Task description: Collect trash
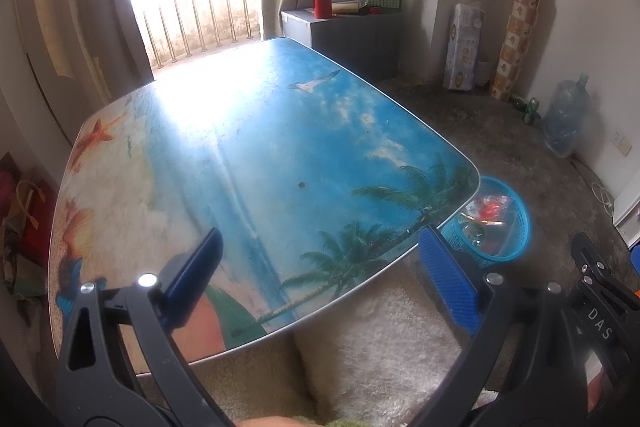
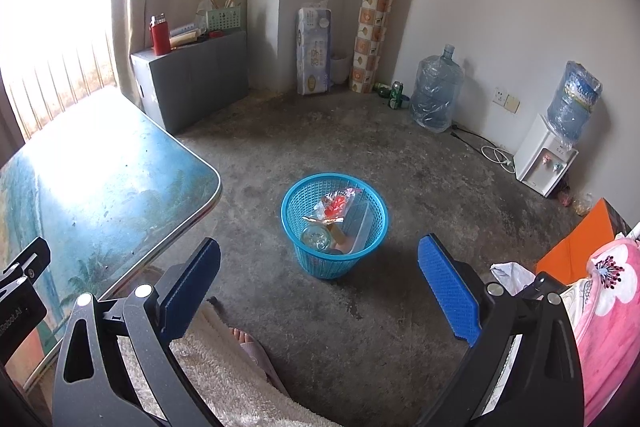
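Note:
A blue plastic mesh basket (image 2: pixel 298 197) stands on the concrete floor right of the table. It holds trash: a red-and-clear wrapper (image 2: pixel 335 205), a clear round lid or cup (image 2: pixel 316 238) and a clear plastic box. The basket also shows in the left wrist view (image 1: pixel 516 223), past the table's corner. My left gripper (image 1: pixel 320 267) is open and empty, above the near edge of the beach-print table (image 1: pixel 280 131). My right gripper (image 2: pixel 320 279) is open and empty, held above the floor just in front of the basket.
A grey box (image 2: pixel 196 75) with a red flask (image 2: pixel 159 35) stands by the window. Tissue pack, patterned roll, water jug (image 2: pixel 436 93) and water dispenser (image 2: pixel 544 159) line the walls. A person's foot in a slipper (image 2: pixel 250 343) and a pink blanket (image 2: pixel 612 307) are close.

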A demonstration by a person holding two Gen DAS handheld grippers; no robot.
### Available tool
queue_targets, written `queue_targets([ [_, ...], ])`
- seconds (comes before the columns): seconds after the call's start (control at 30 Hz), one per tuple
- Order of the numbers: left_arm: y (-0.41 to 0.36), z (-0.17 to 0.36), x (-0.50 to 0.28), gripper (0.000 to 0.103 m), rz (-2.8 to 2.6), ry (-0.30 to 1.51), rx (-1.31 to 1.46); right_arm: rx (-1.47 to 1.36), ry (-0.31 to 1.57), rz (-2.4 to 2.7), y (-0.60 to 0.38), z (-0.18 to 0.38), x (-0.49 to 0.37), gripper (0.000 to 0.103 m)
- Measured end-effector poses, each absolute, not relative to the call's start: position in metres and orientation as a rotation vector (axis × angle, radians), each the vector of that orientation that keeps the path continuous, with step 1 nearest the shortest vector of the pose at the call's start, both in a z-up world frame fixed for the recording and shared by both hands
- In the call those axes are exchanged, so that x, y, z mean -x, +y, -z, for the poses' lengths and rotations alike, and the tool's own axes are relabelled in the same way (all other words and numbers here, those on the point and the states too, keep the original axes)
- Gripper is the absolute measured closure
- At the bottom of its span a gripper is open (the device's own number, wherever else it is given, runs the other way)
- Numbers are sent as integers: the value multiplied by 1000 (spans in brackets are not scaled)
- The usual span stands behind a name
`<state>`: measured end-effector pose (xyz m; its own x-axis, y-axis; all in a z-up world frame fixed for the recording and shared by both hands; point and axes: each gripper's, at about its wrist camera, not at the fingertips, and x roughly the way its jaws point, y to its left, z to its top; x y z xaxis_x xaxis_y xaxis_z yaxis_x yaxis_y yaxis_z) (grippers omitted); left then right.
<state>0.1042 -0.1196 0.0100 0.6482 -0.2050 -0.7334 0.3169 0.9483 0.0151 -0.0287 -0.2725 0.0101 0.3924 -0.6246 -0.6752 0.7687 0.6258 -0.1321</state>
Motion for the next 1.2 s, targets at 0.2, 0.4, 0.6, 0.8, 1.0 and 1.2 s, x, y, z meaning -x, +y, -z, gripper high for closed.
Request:
queue_targets([
  [0.2, -120, -9, -105, 9, 298, 814, -146, -222, 761, 901, -270, -8, 29, 7],
  [0.4, -120, -8, -104, 9, 296, 821, -146, -222, 753, 905, -268, -9, 29, 7],
  [0.6, -119, -8, -103, 9, 294, 820, -140, -232, 753, 907, -268, -10, 30, 7],
  [0.8, -119, -8, -103, 9, 293, 822, -139, -233, 754, 906, -268, -10, 30, 7],
  [1.0, -119, -8, -103, 9, 292, 823, -137, -234, 755, 906, -269, -10, 31, 7],
  [1.2, -120, -8, -102, 9, 294, 827, -140, -235, 755, 906, -268, -10, 30, 7],
])
